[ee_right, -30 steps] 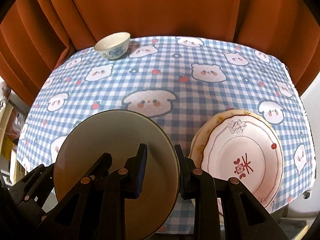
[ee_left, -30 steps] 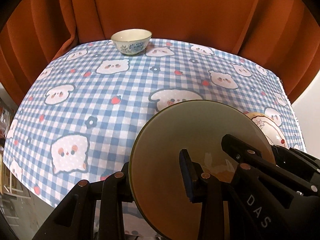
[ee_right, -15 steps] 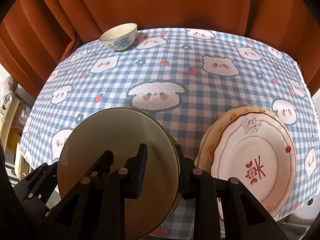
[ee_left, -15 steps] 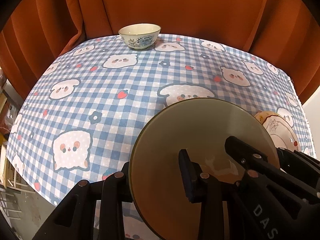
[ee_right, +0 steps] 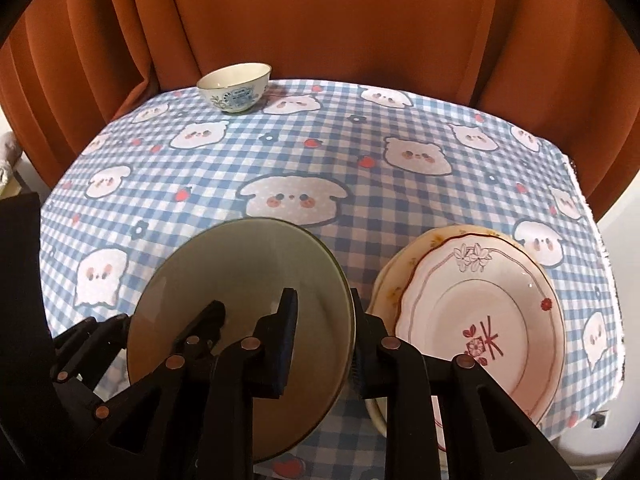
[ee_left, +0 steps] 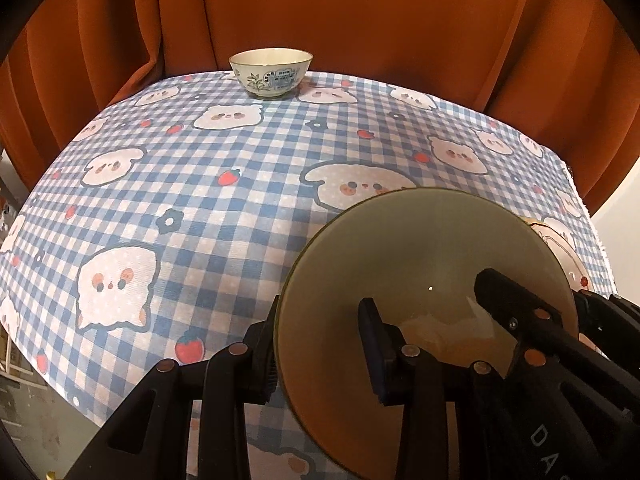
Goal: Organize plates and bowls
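A large olive-green bowl (ee_left: 420,264) is held above the near edge of the table by both grippers. My left gripper (ee_left: 320,344) is shut on its left rim, one finger inside, one outside. My right gripper (ee_right: 320,336) is shut on its right rim (ee_right: 348,304); the bowl also shows in the right wrist view (ee_right: 240,280). A small white bowl with a blue pattern (ee_left: 271,72) stands at the far edge of the table, also seen from the right (ee_right: 234,92). A stack of pink-and-cream plates (ee_right: 480,312) lies at the near right, right of the green bowl.
The table carries a blue checked cloth with bear prints (ee_left: 200,168). Orange curtains (ee_left: 360,12) hang close behind it. The table's right edge (ee_right: 600,280) drops off just past the plates.
The green bowl, held by both grippers, has risen and tilted a little while both cameras pulled slightly back and lower. The small bowl and plates have not moved.
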